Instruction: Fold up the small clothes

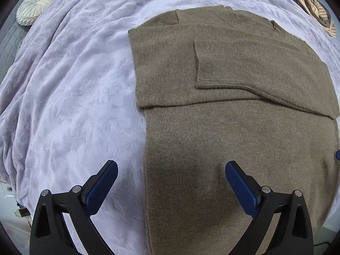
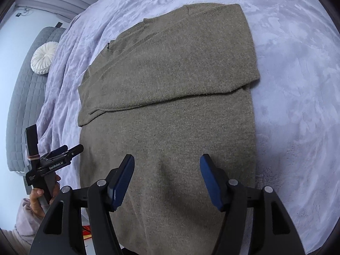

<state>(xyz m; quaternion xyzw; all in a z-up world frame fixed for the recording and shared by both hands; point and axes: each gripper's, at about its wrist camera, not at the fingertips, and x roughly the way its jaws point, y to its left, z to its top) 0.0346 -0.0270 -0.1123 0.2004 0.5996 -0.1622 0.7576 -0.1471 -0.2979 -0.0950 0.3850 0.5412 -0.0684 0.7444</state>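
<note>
Lower centre of frame: left tool [image 1: 171, 173], right tool [image 2: 167, 165] both spread, empty, over sweater [image 1: 233, 127] hem. Pinch both hem corners evenly, fold toward collar.

You are looking down at one olive-brown knit sweater [image 1: 233, 138], lying flat on a bed spread with a pale lavender plush blanket [image 1: 74, 106]. Its sides are folded inward, giving a long, narrow rectangle with straight edges. Both sleeves are folded across the upper half: one lies straight across the chest, and its ribbed cuff [image 1: 214, 63] rests on top near the middle. The ribbed neckline [image 1: 238, 19] sits at the far end. The lower half runs smooth toward you, the hem reaching the near edge of the bed.
</note>
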